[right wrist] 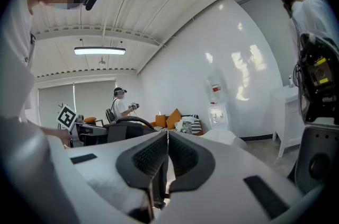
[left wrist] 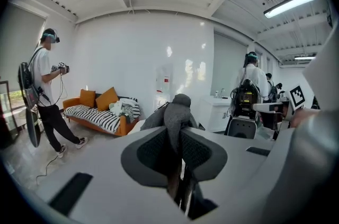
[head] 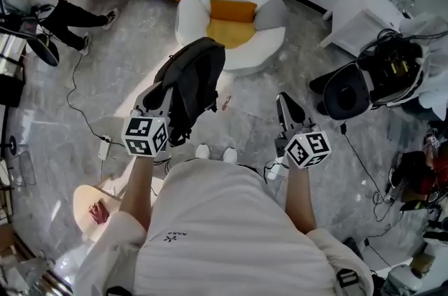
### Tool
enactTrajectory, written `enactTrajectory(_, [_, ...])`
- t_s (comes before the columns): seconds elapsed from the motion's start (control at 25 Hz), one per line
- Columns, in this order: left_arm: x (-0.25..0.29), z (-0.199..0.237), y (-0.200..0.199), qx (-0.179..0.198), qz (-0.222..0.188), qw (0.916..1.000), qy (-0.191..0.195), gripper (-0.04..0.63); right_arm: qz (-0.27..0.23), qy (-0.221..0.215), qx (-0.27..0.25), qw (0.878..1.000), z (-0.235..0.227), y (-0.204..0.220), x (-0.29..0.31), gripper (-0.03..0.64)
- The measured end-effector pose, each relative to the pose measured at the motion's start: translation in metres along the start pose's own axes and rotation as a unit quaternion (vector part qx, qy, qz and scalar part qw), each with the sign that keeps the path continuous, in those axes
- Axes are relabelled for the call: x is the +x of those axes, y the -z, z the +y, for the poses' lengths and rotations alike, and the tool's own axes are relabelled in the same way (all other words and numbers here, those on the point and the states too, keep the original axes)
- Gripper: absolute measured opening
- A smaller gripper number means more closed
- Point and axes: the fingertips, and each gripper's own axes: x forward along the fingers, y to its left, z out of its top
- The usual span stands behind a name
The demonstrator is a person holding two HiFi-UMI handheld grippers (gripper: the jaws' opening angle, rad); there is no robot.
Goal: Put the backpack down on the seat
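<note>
- Head view, centre of frame: found the dark backpack (head: 194, 78) hanging in the air off the left gripper (head: 159, 97), over the grey floor (head: 133, 57), short of the seat and not touching it.
- Left gripper view, middle of frame: saw those jaws pinching the backpack's grey top loop (left wrist: 177, 112), pads pressed on the fabric from both sides, more of the bag showing beyond the jaws.
- Upper middle of head view: spotted the seat (head: 269, 50), a round white armchair holding an orange cushion (head: 232, 10) and a yellow cushion (head: 229, 32) in its hollow, just above the bag in frame.
- Judged the step in hand to be the carry: needed to bring the bag forward until plumb over the hollow, lower it until the cushions took the weight, and only then ease the pinch.
- Reckoned on a slack, swinging load: called for a slow, level move, a firm hold on the loop, and no release over the rim.
- Lower right of head view: noted the right gripper (head: 285, 106) free, jaws pressed together on nothing, as its own view agreed; could have steadied the bag's side if it tipped.
</note>
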Motion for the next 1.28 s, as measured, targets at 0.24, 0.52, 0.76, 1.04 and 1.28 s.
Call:
enactTrajectory(0.24, [0.001,0.002,-0.005,-0.002,-0.009,0.9999,-0.009,0.074,0.017,-0.009,0.012,1.0,0.001,0.011,0.001,0.026])
enactTrajectory(0.52, [0.007,-0.011,-0.001,-0.009,-0.012,0.9997,-0.02,0.074,0.019,-0.028,0.005,0.999,0.001,0.012,-0.002,0.026])
enactTrajectory(0.76, [0.004,-0.024,-0.005,-0.011,-0.018,0.9993,-0.03,0.075,0.022,-0.041,0.006,0.999,-0.006,0.015,-0.015,0.026])
enactTrajectory(1.04, [-0.007,-0.031,-0.006,-0.021,-0.026,0.9984,-0.046,0.075,0.024,-0.055,0.005,0.998,-0.009,0.018,-0.028,0.025])
enactTrajectory(1.28, [-0.01,-0.039,-0.008,-0.027,-0.036,0.9976,-0.053,0.074,0.024,-0.053,0.008,0.998,-0.02,0.02,-0.041,0.025])
